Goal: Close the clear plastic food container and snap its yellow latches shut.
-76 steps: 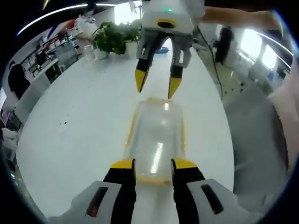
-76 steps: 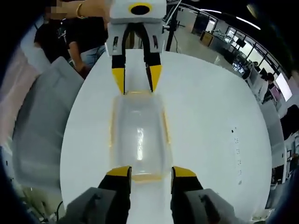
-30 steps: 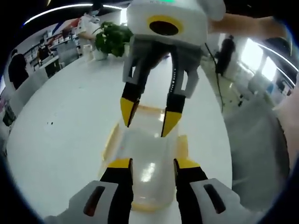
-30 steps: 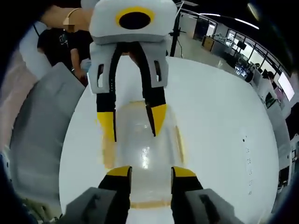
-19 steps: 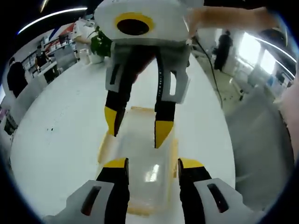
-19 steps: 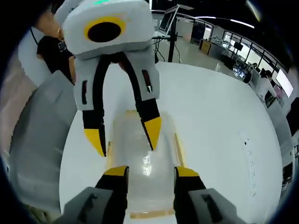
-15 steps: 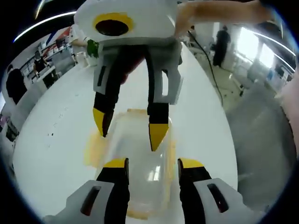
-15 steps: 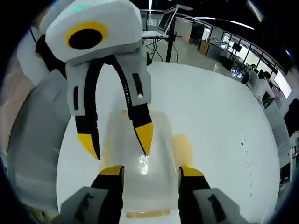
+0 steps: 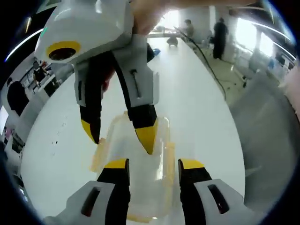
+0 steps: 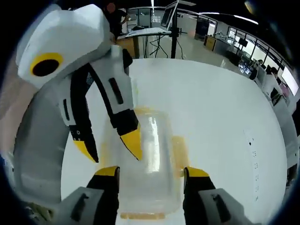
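In the left gripper view, the clear plastic food container (image 9: pixel 136 168) is lying on the white table (image 9: pixel 197 122) in the lower centre of the frame, its lid on, with the left gripper (image 9: pixel 152 164) rising from the bottom edge and its yellow-tipped jaws spread apart on either side of the container's near end, gripping nothing. The right gripper (image 9: pixel 119 133) is reaching down from the upper left of that frame, jaws parted, one yellow tip pressing near the lid's middle and the other hanging at the container's left edge beside a yellow latch (image 9: pixel 97 152) that is flaring outward. In the right gripper view, the container (image 10: pixel 150 159) is sitting at lower centre between the right gripper (image 10: pixel 152 172) and its widely parted jaws. The left gripper (image 10: pixel 112 151) is coming in from the upper left, jaws apart, one tip over the lid. A yellow latch (image 10: pixel 179 150) is standing out along the container's right side.
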